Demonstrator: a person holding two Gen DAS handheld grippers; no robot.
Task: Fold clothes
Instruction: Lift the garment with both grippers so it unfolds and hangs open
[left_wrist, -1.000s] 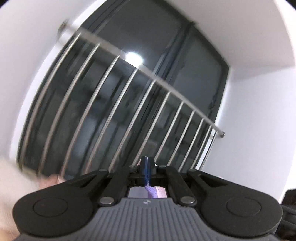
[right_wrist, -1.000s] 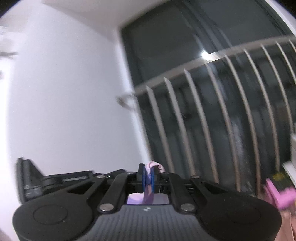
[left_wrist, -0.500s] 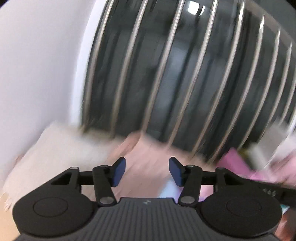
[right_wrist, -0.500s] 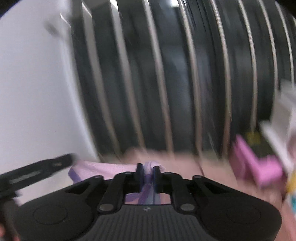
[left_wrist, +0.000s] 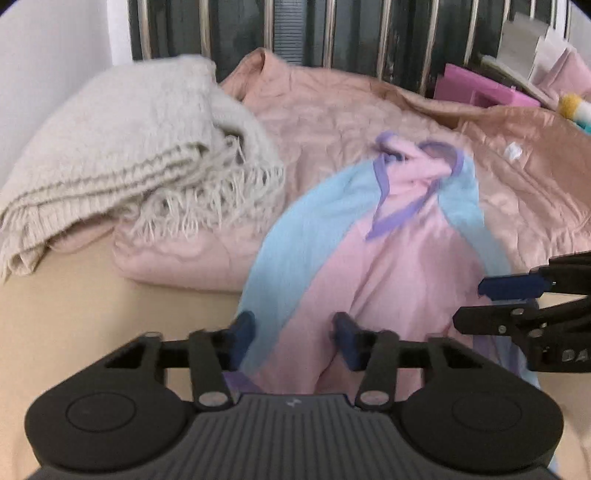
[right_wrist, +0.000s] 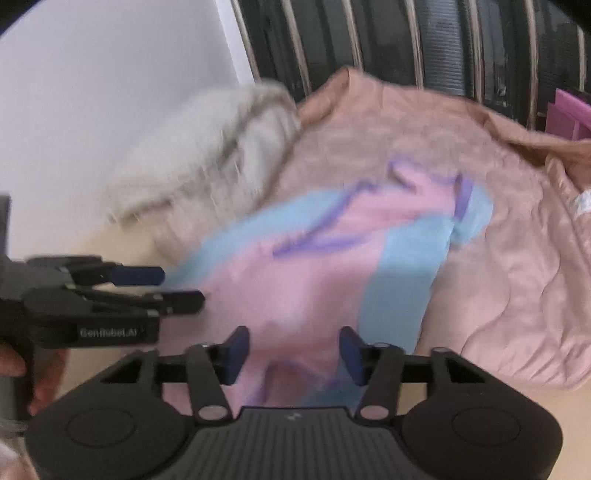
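Nearby, fringed blanket (left_wrist: 122, 147) on quilt (left_wrist: 332, 107)

White wall (left_wrist: 55, 44) at left — metal railing bars (left_wrist: 330, 33) before dark glass; tan surface (left_wrist: 92, 302) below.

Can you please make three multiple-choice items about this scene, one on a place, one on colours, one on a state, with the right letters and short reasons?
1. Where does the cream fringed blanket lie?
A. left of the garment
B. on top of the garment
C. under the left gripper

2. Which colours does the small garment have?
A. red and black
B. pink, light blue, purple trim
C. all white

3. How does the garment lie?
A. spread over the pink quilt and the tan surface
B. hanging from the railing
C. folded into a small square

Answers: 1 A, it sits left of the garment in the left wrist view. 2 B, pink middle, blue sides, purple edging. 3 A, it lies stretched out towards the left gripper and right gripper.
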